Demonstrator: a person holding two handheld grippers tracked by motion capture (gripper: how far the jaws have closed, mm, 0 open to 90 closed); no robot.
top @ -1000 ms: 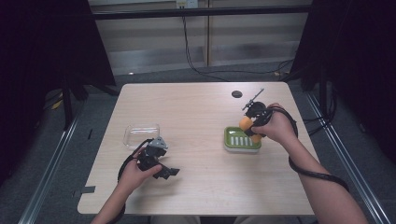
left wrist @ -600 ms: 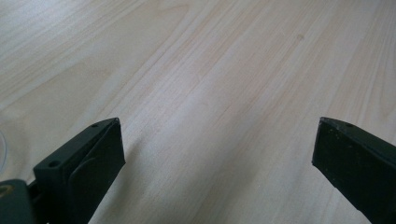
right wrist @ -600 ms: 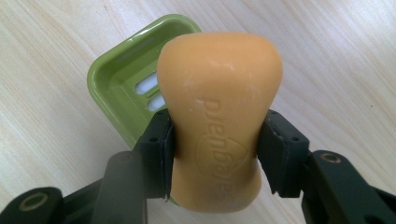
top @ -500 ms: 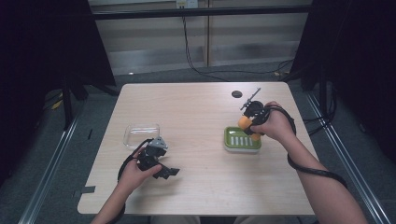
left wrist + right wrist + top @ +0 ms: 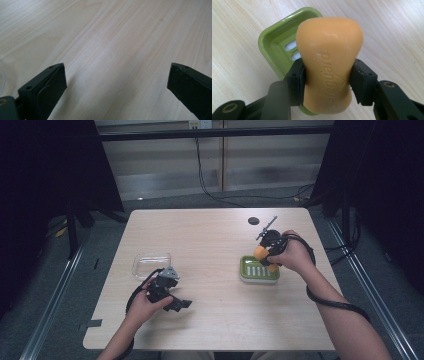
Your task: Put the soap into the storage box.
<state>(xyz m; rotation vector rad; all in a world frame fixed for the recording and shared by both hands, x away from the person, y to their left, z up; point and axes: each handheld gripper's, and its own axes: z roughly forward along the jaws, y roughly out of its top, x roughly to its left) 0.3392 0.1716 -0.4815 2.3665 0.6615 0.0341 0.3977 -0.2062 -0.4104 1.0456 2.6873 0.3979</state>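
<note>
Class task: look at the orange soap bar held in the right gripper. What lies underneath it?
Under the soap bar sits the green soap dish, slotted floor partly visible. The bar covers the rest.

1 soap (image 5: 329, 65), 1 dish (image 5: 277, 42), 1 lid (image 5: 151, 264).

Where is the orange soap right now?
The soap is pinched in the right gripper, held just above the green dish on the right side of the table in the high view.

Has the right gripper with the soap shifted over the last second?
No. The right gripper holds the orange soap in the same spot above the green soap dish, judged against the table's dark round spot.
</note>
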